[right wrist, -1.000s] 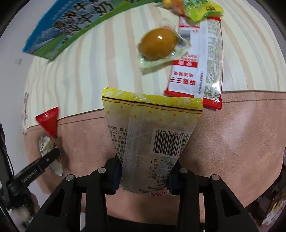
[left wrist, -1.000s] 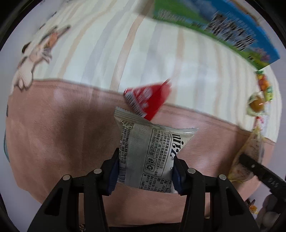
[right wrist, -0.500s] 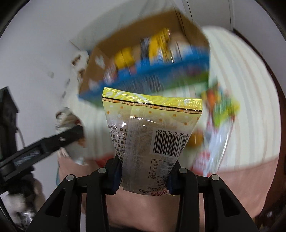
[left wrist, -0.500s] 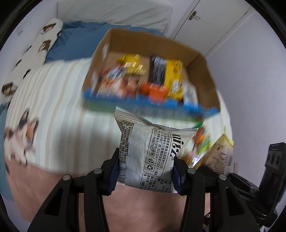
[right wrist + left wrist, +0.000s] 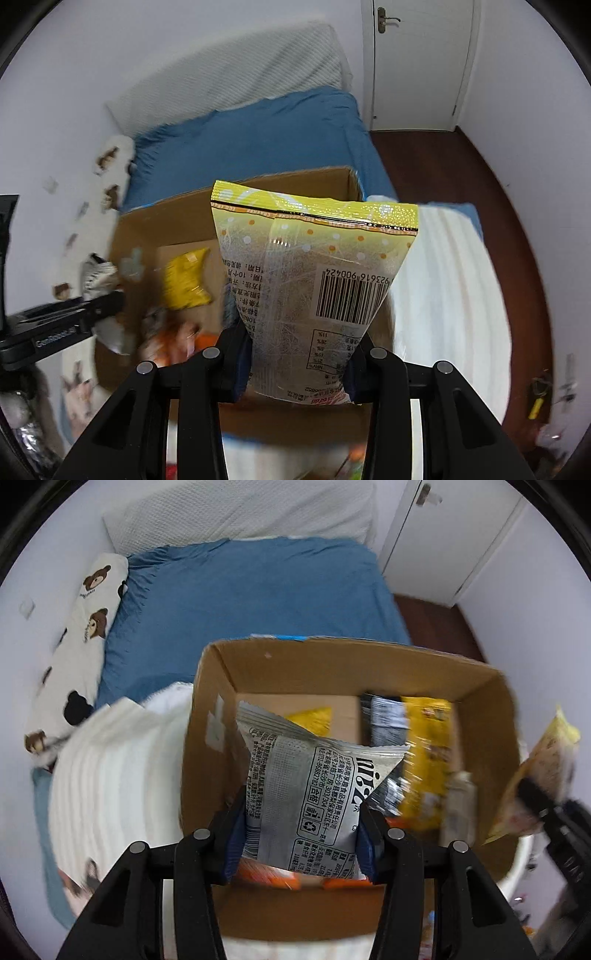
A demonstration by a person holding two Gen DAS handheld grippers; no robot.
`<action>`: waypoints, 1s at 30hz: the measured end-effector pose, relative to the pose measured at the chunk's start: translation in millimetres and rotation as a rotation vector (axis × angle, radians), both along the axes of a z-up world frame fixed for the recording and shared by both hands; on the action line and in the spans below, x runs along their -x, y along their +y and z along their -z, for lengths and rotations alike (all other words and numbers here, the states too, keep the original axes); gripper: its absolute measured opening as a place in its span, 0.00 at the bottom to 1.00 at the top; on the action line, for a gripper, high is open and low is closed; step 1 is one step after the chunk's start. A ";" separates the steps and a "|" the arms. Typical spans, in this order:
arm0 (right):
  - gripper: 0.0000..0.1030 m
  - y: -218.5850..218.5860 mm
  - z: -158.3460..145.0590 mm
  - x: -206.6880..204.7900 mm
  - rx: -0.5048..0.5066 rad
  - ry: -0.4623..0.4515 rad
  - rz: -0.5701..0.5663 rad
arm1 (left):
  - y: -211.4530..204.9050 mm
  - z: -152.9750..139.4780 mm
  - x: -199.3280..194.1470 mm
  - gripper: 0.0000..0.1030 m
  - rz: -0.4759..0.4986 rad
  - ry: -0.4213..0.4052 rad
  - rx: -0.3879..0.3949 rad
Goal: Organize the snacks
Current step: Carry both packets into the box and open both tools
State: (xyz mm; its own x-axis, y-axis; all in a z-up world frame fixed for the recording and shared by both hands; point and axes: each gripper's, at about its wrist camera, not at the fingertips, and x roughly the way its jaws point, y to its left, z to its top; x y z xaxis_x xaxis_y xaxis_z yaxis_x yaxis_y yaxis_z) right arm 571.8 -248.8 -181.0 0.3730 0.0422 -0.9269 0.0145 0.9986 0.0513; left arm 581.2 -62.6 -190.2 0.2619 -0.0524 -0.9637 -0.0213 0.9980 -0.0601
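Here the left gripper has its jaws clamped on a silver-grey snack packet, held above the open cardboard box that stands on the bed. The right gripper has its jaws pinched on a yellow-topped clear snack bag, also over the box near its right wall. Inside lie a yellow packet, orange packets and a black one.

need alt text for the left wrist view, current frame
The left gripper is shut on a grey snack packet, held over an open cardboard box that already holds yellow, black and orange snack packs. The box sits on a bed with a blue sheet and a white striped blanket. At the right edge, the right gripper holds a yellow packet.
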 end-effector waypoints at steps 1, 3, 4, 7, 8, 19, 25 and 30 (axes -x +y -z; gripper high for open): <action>0.40 -0.5 3.9 -10.2 0.024 0.012 -0.004 | 1.4 6.0 -8.1 0.46 -0.001 0.010 -0.022; 0.40 6.5 15.8 -33.2 0.083 0.041 -0.010 | 5.0 20.1 -24.4 0.46 0.000 0.040 -0.072; 0.40 8.6 19.8 -40.1 0.099 0.054 -0.009 | 6.7 26.1 -30.1 0.46 0.000 0.053 -0.090; 0.40 8.1 38.0 -59.1 0.144 0.089 -0.006 | 9.1 47.4 -46.3 0.46 0.008 0.096 -0.149; 0.40 9.6 45.3 -66.9 0.170 0.109 -0.012 | 10.4 53.9 -51.0 0.47 0.013 0.111 -0.164; 0.88 12.5 63.9 -77.3 0.174 0.155 -0.017 | 26.6 67.4 -59.4 0.81 -0.031 0.141 -0.008; 0.91 9.2 63.6 -66.1 0.114 0.133 0.007 | 23.7 64.9 -48.4 0.82 -0.050 0.148 0.034; 0.91 10.2 59.5 -47.0 0.044 0.092 0.016 | 27.5 55.8 -29.4 0.82 -0.088 0.115 0.117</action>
State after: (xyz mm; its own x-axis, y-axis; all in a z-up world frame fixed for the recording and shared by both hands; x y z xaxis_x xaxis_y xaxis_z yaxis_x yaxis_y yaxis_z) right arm 618.8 -238.6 -240.5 0.2869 -0.0042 -0.9580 0.0333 0.9994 0.0056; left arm 610.6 -35.1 -246.0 0.1585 -0.1479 -0.9762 -0.1221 0.9782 -0.1680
